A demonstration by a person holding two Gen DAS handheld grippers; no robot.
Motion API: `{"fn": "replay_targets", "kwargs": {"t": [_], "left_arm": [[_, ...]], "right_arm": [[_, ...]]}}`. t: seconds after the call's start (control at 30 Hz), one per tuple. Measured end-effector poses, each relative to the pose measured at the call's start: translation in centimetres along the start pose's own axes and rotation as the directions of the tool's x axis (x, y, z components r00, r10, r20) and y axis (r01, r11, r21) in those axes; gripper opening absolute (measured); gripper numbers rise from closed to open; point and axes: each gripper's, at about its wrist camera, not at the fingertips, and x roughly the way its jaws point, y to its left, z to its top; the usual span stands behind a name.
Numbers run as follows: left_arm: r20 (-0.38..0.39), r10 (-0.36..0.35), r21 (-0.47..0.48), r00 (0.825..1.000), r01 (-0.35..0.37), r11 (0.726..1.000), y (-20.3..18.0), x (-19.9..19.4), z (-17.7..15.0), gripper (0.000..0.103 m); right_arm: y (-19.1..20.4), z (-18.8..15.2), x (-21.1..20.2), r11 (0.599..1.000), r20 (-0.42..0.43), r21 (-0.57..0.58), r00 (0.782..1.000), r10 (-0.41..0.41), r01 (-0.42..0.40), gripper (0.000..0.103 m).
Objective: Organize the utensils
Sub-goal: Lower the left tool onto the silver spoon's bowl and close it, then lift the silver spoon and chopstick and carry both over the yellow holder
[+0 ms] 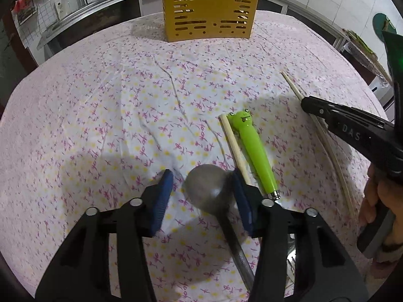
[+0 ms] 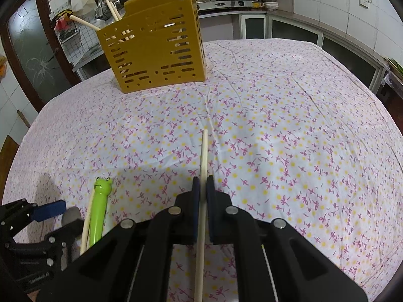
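Steel ladle (image 1: 211,186), frog-handled utensil (image 1: 252,146), chopsticks (image 1: 234,146) lie flat before slotted yellow holder (image 1: 211,7)

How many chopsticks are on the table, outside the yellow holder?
2. One chopstick lies beside the green frog handle; the other chopstick is clamped between the fingers of the right gripper. Others could lie out of view.

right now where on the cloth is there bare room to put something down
Free: the wide stretch of tablecloth between the yellow holder and the left gripper, and the cloth right of the right gripper. Crowded: around the spoon, loose chopstick and frog-handled utensil.
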Motion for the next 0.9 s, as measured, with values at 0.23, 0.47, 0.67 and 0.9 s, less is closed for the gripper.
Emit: {"fn": "replay_targets", "kwargs": {"t": [0.23,0.47,0.67,0.9], "left_arm": [[0.006,-0.019,-0.009,1.0,0.019,1.0,0.6,-0.3,-0.3,0.035],[0.069,-0.009,-0.006,0.998,0.01,1.0,1.0,-2.3,-0.5,0.035],[0.155,-0.002,0.016,0.988,-0.001,1.0,1.2,-4.8,0.6,0.035],[0.213,-0.018,0.052,0.977,0.007,0.999,1.4,-6.1,1.8,0.035]], "right_arm": [[-0.1,0.2,0.0,1.0,-0.002,0.005,1.0,0.013,-0.013,0.006],[-0.4,0.3,-1.1,0.999,0.028,0.01,0.999,0.038,-0.039,0.006],[-0.5,1.0,-2.4,0.998,0.058,0.018,0.996,0.062,-0.063,0.006],[-0.6,1.6,-3.9,0.994,0.12,0.031,0.987,0.103,-0.108,0.006]]}}
